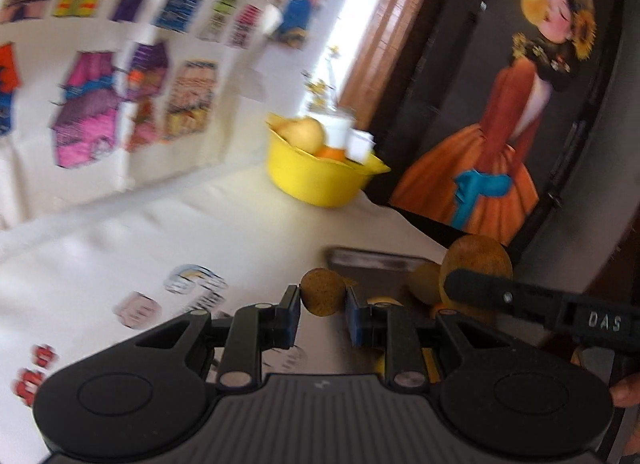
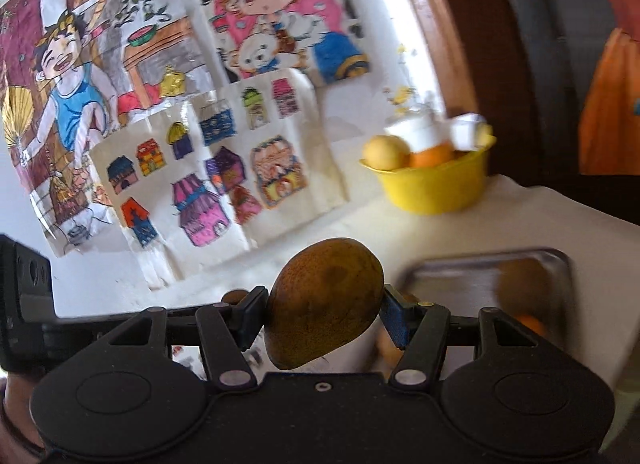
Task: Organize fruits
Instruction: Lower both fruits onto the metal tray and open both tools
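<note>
- Left hand-held gripper point(image 1: 323, 314): clamped on a small round brown fruit point(image 1: 322, 292), held above the table point(image 1: 240, 216).
- Right hand-held gripper point(image 2: 324, 314): gripping a large brown fruit point(image 2: 325, 300) between its pads, lifted clear of the table.
- Metal tray point(image 2: 480, 264): just beyond the right gripper, blurred fruit inside.
- Yellow bowl point(image 2: 432, 184): further back, near the wall, holding a yellow fruit point(image 2: 386, 152), an orange point(image 2: 430, 156) and white cups point(image 2: 416, 130).
</note>
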`<state>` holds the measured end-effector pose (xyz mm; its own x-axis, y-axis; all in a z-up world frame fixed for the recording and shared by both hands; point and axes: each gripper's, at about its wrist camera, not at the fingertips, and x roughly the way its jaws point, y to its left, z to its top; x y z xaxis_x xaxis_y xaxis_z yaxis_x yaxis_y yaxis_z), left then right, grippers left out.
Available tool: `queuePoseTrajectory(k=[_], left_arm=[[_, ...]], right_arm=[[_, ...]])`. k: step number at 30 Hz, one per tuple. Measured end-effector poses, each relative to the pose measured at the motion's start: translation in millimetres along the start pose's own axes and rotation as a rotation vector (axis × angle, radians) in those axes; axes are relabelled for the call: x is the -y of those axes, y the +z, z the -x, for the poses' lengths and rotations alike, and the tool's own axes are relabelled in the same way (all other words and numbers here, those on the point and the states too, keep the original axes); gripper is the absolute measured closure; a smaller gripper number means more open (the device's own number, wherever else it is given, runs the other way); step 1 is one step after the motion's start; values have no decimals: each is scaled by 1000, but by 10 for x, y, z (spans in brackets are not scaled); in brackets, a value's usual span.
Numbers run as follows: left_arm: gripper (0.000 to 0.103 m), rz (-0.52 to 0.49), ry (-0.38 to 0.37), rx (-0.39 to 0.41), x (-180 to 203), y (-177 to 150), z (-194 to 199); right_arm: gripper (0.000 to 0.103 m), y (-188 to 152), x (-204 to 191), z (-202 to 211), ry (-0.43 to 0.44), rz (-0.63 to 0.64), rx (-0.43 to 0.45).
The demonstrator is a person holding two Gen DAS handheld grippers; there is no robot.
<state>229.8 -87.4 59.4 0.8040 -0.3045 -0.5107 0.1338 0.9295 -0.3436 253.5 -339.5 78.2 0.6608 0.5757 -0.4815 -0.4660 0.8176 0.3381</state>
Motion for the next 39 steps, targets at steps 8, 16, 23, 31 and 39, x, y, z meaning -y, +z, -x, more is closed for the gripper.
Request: queuePoseTrajectory(k=[8,16,23,31,39], left_arm=[[76,-72,-70,-46,378,-131,-312],[76,-199,-136,-79,806,-125,-722],[76,-270,-115,-142,1033,-183,-1061],[76,-328,-64,-190,1102,-243,-1212],[76,-346,-33,-249,1146,-259,-1366]], right_arm=[[41,-442,391,512,-114,21,1],[41,-836,548,595,-227,45,-10],[41,-993,613,429,-277,22,-26],[41,-1020,596,351,-310,30,-15],[41,-1074,533,314,-343,65,-11]])
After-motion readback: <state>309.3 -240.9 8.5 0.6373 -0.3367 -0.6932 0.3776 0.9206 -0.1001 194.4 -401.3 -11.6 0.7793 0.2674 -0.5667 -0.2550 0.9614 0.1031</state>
